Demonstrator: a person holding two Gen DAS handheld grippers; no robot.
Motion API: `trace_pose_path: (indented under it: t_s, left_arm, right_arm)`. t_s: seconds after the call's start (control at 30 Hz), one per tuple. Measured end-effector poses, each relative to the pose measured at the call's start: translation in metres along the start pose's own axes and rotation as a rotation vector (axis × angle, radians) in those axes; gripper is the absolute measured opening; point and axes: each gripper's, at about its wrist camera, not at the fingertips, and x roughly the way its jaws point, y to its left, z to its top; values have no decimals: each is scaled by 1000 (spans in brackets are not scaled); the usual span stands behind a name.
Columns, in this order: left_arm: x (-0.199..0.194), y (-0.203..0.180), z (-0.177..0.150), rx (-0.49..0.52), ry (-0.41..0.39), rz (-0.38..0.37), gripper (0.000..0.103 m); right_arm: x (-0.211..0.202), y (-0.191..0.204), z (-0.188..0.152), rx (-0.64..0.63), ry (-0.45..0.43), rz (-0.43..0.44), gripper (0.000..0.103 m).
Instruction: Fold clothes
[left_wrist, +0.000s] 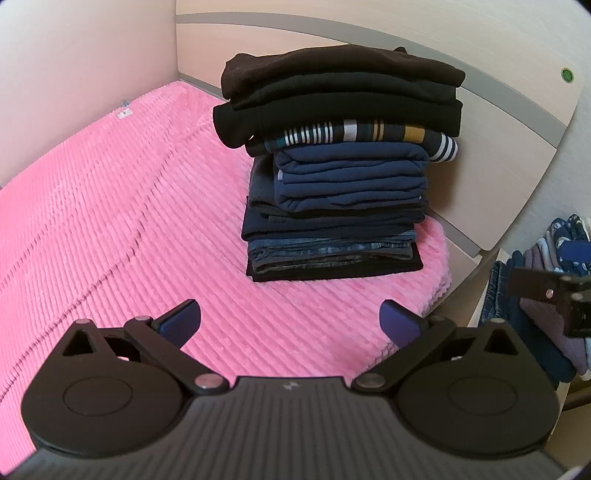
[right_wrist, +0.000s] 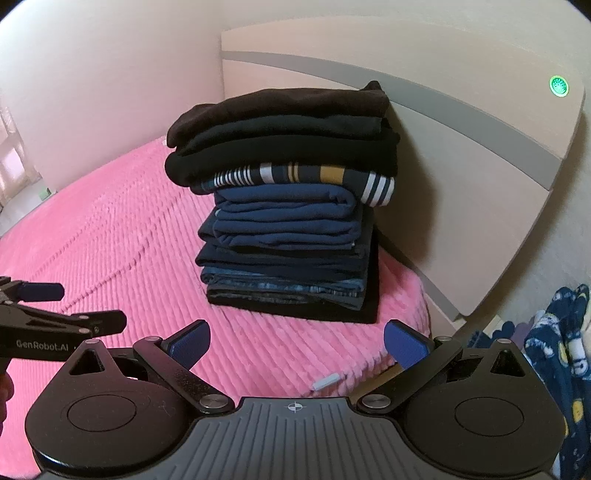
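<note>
**Both grippers empty before a tall stack**

Nearest the cameras, the left gripper (left_wrist: 290, 321) hung over the pink ribbed blanket (left_wrist: 122, 206) with its blue-padded fingers (left_wrist: 183, 325) spread wide and nothing between them. The right gripper (right_wrist: 297, 341) stood the same way, fingers wide apart and empty, over the blanket's near corner, where a small white tag (right_wrist: 325, 382) stuck out at the edge.

Off the right side of the bed, a heap of unfolded clothes (left_wrist: 554, 280) lay lower down; a dark blue patterned garment (right_wrist: 565, 369) showed at the right gripper's side (what sort of garment could not be told).

Farther on, the stack of folded clothes (left_wrist: 338, 166) sat on the blanket near the headboard (left_wrist: 498, 147): black pieces on top, a striped top (right_wrist: 306, 175) beneath them, navy folds under that, jeans (left_wrist: 332, 249) low in the stack and a black piece at the bottom. A green-lit disc (right_wrist: 558, 86) glowed on the headboard's upper corner.

The folded work looked well advanced, with the heap beside the bed presumably next. The risk lay in the stack itself: the black upper layers overhung the narrower navy folds on the left, so a nudge from either gripper, or another garment set down off-centre, could tip the top layers onto the blanket. Dragging a fresh garment across the bed could also catch the stack's base.
</note>
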Motion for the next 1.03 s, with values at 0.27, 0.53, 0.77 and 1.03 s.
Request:
trace_pose_path:
  t_s: [0.27, 0.53, 0.77, 1.03]
  left_arm:
    - [1, 1, 2, -12, -6, 15, 98]
    - [2, -1, 1, -1, 0, 29, 100]
    - [1, -1, 1, 6, -2, 30, 100]
    - [-1, -5, 3, 23, -29, 21, 102]
  right_arm:
    - [0, 1, 7, 9, -8, -4, 102]
    - [1, 1, 9, 19, -5, -6, 102]
    - [2, 4, 9, 10, -2, 3, 102]
    - [3, 2, 9, 13, -3, 5, 102]
